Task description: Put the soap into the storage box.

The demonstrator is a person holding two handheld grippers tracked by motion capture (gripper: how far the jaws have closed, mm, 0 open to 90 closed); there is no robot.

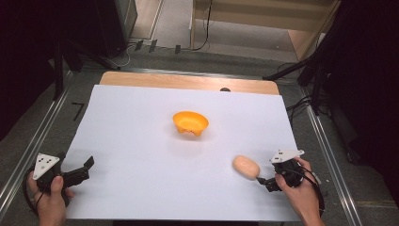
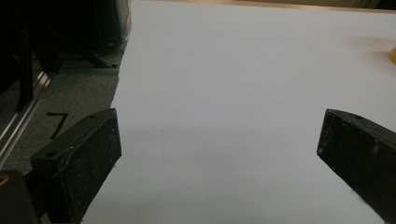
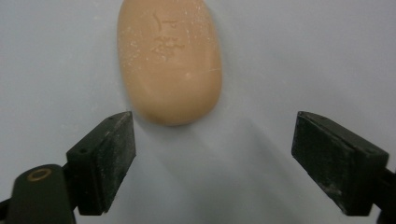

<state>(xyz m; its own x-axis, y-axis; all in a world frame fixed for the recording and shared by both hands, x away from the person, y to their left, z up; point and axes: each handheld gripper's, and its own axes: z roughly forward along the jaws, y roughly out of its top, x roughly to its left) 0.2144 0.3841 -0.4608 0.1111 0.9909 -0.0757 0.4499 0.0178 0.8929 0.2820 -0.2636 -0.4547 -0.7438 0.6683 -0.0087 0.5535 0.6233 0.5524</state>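
A peach-coloured oval lump (image 1: 246, 166), like a bar of soap, lies on the white sheet at the near right. My right gripper (image 1: 264, 181) sits just behind it. In the right gripper view its jaws stand wide apart, so the gripper (image 3: 215, 140) is open, and the lump (image 3: 169, 60) rests ahead of the tips, nearer the left jaw and untouched. An orange bowl (image 1: 190, 122) stands upright in the middle of the sheet, and its edge (image 2: 392, 55) peeks in at the right of the left gripper view. At the sheet's near left edge my left gripper (image 1: 83, 170) is open, with nothing between its jaws (image 2: 219, 135).
The white sheet (image 1: 141, 141) covers most of a wooden table (image 1: 188, 81). Metal rails (image 1: 33, 141) run along both sides. Dark stands and cables crowd the back corners. A black mark (image 2: 57, 122) shows on the grey floor left of the sheet.
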